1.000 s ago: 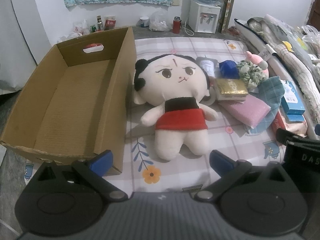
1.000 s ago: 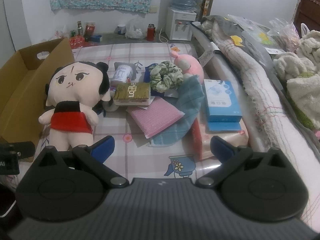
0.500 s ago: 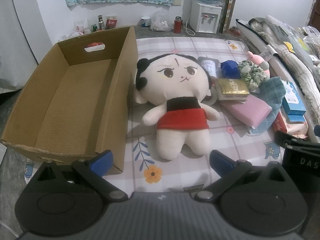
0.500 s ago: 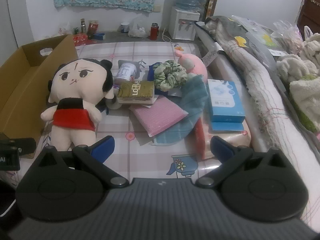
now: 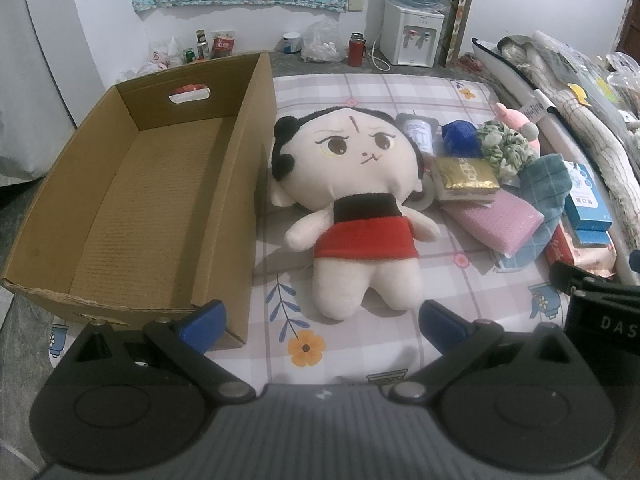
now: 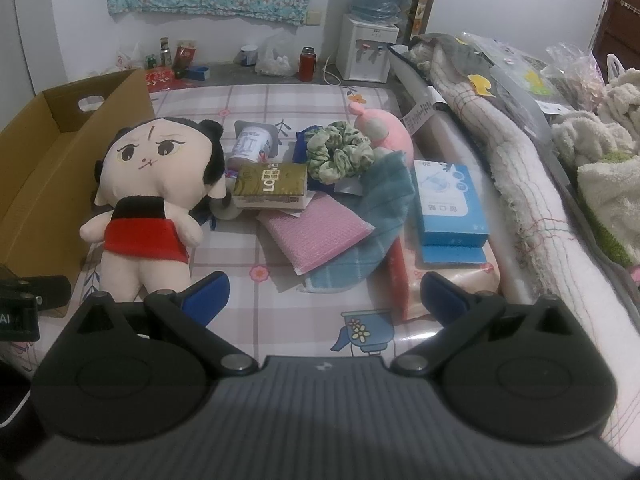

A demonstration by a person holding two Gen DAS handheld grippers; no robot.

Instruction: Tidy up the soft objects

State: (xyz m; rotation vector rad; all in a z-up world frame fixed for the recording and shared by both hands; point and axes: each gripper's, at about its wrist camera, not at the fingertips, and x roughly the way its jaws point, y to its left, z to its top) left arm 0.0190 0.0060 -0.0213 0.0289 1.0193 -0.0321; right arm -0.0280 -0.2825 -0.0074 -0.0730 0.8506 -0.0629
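Lying beside cardboard box (image 5: 132, 208): plush doll (image 5: 356, 208); both tongs agape, empty.

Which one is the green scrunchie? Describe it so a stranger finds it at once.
Start at the cardboard box, then pass the big plush doll lying beside it to the heap of small items. The scrunchie sits at the heap's far side, against the pink plush: the only ruffled, green-and-white patterned ring.

A water dispenser (image 5: 413, 38) and red flask (image 5: 355, 55) stand by the wall.

left wrist view low over mat (image 5: 360, 92), right likewise (shared doll (image 5: 352, 200))
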